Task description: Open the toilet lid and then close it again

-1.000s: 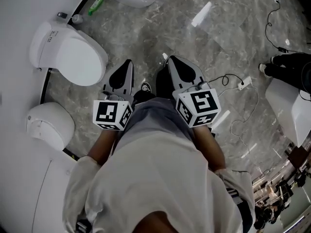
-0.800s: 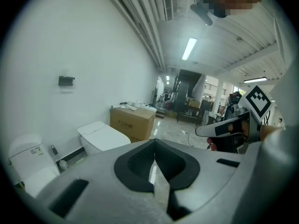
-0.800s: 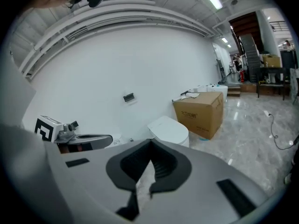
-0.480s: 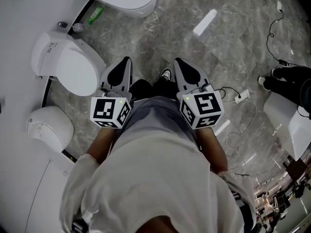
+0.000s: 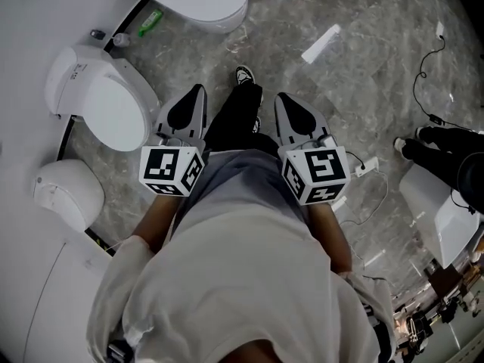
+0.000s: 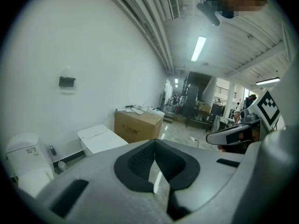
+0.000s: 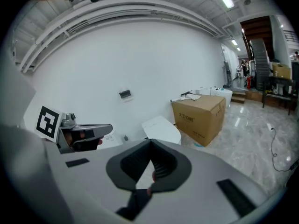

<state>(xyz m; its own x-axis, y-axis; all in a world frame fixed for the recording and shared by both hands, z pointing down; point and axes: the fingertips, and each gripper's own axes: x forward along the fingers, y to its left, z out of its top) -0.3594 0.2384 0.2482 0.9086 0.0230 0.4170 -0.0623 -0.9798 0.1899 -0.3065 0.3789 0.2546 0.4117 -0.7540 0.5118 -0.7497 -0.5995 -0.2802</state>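
Grey marble floor (image 5: 363,74); white wall (image 6: 70,55); cardboard box (image 6: 138,125); ceiling strip light (image 6: 198,49).

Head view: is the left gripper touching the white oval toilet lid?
No, the left gripper hangs beside the person's black trouser leg, apart from the white oval toilet lid.

The left tool (image 5: 198,91) and right tool (image 5: 280,98) are pale grey with black pads, and each carries a cube of black-and-white square markers. To the left of the left tool, the toilet lid (image 5: 113,110) is plain white. The floor (image 5: 363,66) is grey and veined like marble. Beyond the left tool are a green bottle (image 5: 149,23) and a brown cardboard box (image 6: 138,125). The person's trousers (image 5: 236,119) are black.
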